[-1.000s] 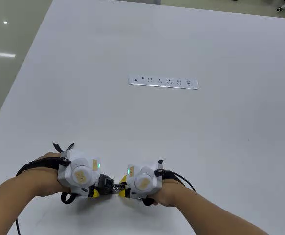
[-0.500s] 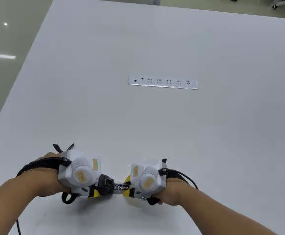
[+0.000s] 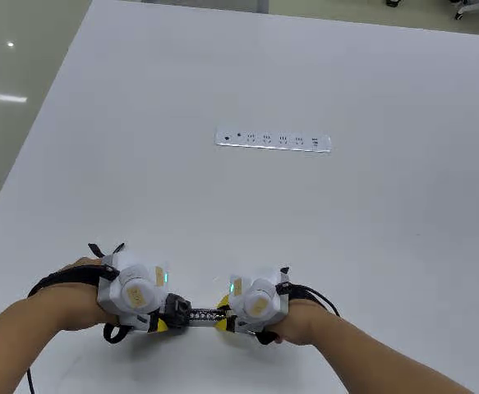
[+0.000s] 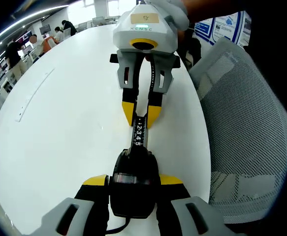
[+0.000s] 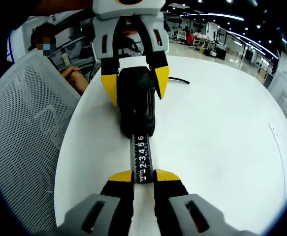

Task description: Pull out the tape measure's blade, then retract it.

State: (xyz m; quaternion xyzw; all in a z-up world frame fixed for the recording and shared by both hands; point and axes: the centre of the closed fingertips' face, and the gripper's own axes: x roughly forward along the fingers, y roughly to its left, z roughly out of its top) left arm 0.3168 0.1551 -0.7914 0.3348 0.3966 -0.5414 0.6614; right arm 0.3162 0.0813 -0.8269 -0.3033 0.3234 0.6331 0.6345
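Near edge of the plain white workbench (image 3: 370, 246), close in front of the person. The left gripper (image 4: 132, 179), white-bodied with yellow-tipped jaws, is clamped across the black, blocky plastic tape measure (image 4: 133, 189). One jaw presses each flank of the case, which lies on the tabletop. In the head view this pair sits low and left of centre.

From the mouth of the case runs a short, straight stretch of the blade (image 5: 142, 158), a dark strip with white numerals; 2 to 6 read clearly in the right gripper view. Whether the strip touches the tabletop cannot be told. The right gripper (image 5: 143, 176), of the same make, has its jaws drawn narrow and pinches the free end of the blade between its yellow tips. The two grippers face each other nose to nose, tips near but apart, and the exposed blade bridges the gap.

Left hand (image 3: 73, 289) and right hand (image 3: 298, 322) each grasp a gripper from behind, with black straps across them.

A grey mesh chair back (image 4: 241, 123) stands just beside the table edge at the person's side. A thin black cable (image 5: 181, 78) lies on the tabletop beyond the left gripper.

Mid-table, well apart from the work, lies a long, flat white power strip (image 3: 274, 140).

Beyond the bench are a pale, glossy floor (image 3: 17, 98) and an open hall with ceiling lights; the people there are too small to detail.
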